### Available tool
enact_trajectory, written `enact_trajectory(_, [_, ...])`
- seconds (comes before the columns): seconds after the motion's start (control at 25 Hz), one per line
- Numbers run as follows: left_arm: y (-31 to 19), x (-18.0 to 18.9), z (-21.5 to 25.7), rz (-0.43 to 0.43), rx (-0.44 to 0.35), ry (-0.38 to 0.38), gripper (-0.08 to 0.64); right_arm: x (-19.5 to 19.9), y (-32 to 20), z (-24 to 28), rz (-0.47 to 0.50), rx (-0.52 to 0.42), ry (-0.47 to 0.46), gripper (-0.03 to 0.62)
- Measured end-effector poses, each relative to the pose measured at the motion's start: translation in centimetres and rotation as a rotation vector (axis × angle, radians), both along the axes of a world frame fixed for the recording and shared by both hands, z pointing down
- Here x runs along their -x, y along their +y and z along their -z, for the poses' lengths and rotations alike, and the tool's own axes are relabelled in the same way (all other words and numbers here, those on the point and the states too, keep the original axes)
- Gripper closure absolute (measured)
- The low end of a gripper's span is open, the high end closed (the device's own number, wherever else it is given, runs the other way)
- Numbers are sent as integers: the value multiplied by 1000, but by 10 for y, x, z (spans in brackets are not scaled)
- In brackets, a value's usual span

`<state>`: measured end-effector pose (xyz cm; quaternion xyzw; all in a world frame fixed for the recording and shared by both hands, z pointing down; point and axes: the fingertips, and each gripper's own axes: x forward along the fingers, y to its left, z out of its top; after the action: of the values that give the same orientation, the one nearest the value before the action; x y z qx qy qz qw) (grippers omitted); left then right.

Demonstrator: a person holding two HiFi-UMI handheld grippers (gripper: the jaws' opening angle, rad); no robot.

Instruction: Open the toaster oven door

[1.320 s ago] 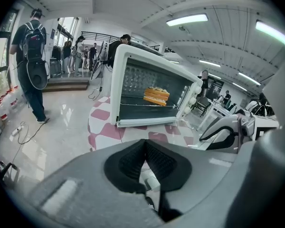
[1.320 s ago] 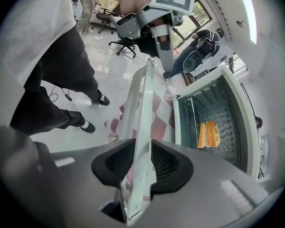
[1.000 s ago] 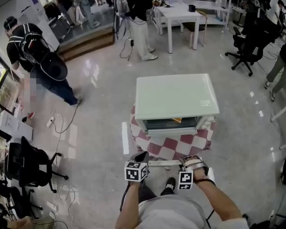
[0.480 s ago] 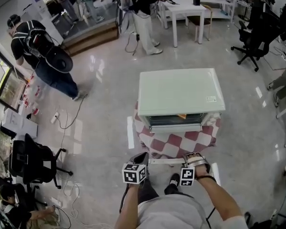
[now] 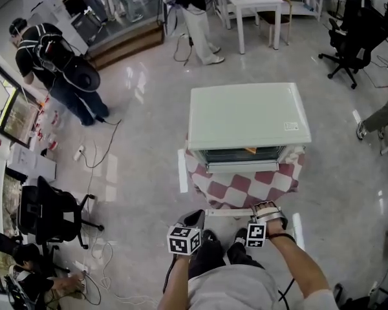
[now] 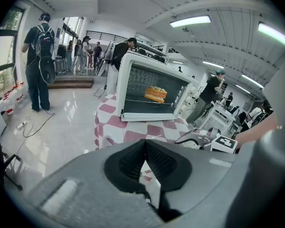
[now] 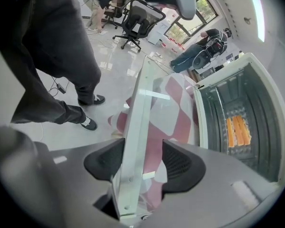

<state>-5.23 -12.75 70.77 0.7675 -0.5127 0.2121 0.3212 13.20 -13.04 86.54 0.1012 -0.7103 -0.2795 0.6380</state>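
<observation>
The toaster oven door (image 7: 168,99), probably stiff but fragile glass, lies open past the near edge of the checkered table (image 5: 281,179), and its handle bar (image 7: 135,122), the best place to hold, sits loose between the just-opening jaws of the right gripper (image 7: 142,156), while the left gripper (image 6: 143,144) is closed and empty.

White handle bar (image 7: 133,141) of the lowered glass oven door (image 7: 167,109) is sitting between my right gripper's (image 7: 141,162) jaws, which have just been opening; a gap is showing only at the right-hand pad (image 7: 180,164).

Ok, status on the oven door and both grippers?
Left gripper shut, empty. Right gripper jaws just been opening, door edge between them, unclamped. Toaster oven open, door down. Nothing seen blocking.
</observation>
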Motion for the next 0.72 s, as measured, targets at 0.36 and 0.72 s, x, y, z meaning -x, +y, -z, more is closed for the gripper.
enact_trajectory(0.36, [12, 2, -1, -13, 19, -4, 557, 2, 2, -10, -31, 26, 19, 342])
enact_trajectory(0.72, [40, -9, 29, -10, -41, 35, 557, -2, 5, -22, -74, 118, 59, 342])
